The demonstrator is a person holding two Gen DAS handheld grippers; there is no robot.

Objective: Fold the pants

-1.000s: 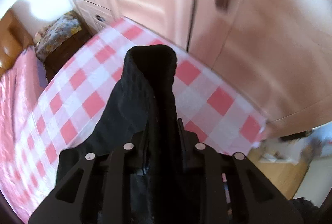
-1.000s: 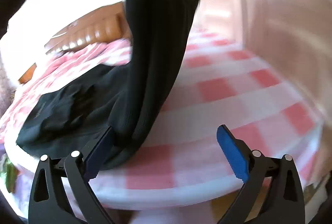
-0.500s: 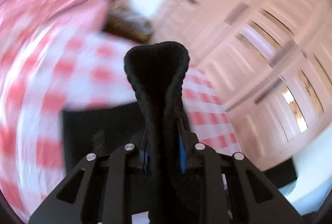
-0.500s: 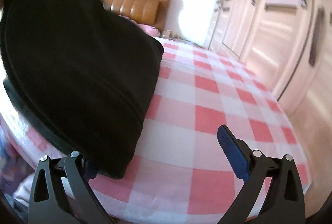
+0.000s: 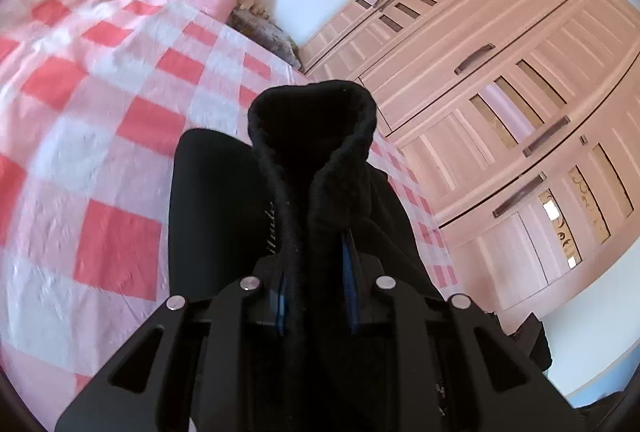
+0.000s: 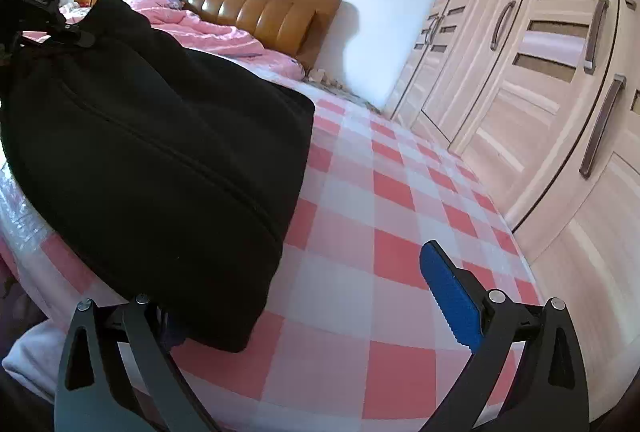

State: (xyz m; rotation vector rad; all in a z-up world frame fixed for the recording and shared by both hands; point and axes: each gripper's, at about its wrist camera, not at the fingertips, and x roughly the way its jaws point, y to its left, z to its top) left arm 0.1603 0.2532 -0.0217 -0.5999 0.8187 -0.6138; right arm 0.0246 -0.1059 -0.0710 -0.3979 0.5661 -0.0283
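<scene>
The black pants (image 6: 152, 152) lie doubled on the checked bedspread (image 6: 380, 232), ahead and left of my right gripper (image 6: 320, 312), whose jaws stand wide with nothing between the pads. My left gripper (image 5: 316, 288) is clamped on a bunched edge of the fabric. I'd lower that edge squarely onto the layer beneath, corners matched, before letting go.

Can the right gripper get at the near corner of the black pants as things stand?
Probably yes: the right gripper is open, and the pants corner on the checked sheet lies by its left finger, nothing between.
</scene>
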